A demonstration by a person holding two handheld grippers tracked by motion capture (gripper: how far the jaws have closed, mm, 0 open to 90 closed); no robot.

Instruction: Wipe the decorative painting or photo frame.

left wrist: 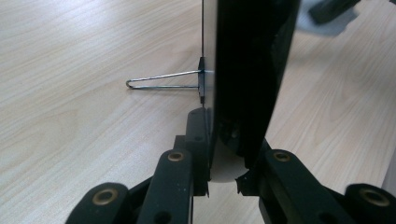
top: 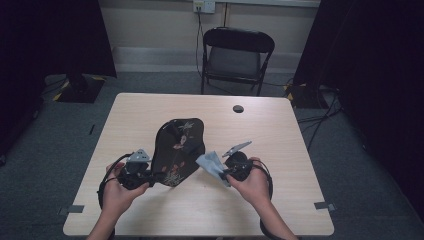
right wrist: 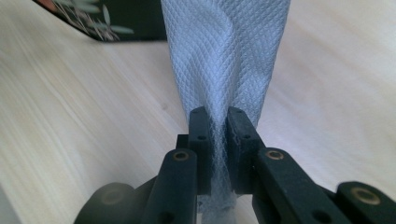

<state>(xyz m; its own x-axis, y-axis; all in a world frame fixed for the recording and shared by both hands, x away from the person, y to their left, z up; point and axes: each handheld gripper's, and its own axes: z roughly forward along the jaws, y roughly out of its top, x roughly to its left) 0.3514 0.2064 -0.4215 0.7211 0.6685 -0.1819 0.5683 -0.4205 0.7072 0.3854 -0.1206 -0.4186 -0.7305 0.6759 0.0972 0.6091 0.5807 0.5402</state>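
A black flat panel (top: 177, 142) with a flower print stands tilted on the wooden table (top: 150, 107). My left gripper (top: 154, 176) is shut on its near lower edge. The left gripper view shows the panel (left wrist: 252, 70) edge-on between the jaws of the left gripper (left wrist: 224, 156), with a thin wire stand (left wrist: 161, 80) sticking out to one side. My right gripper (top: 223, 172) is shut on a pale blue-grey cloth (top: 210, 162), which hangs just right of the panel. In the right gripper view the woven cloth (right wrist: 229, 56) runs up from the right gripper (right wrist: 218, 135), with a corner of the panel (right wrist: 112, 21) behind it.
A black folding chair (top: 237, 55) stands beyond the table's far edge. A dark cable hole (top: 238, 108) sits in the tabletop at the back right. Dark curtains flank the room, and cables lie on the floor to the right.
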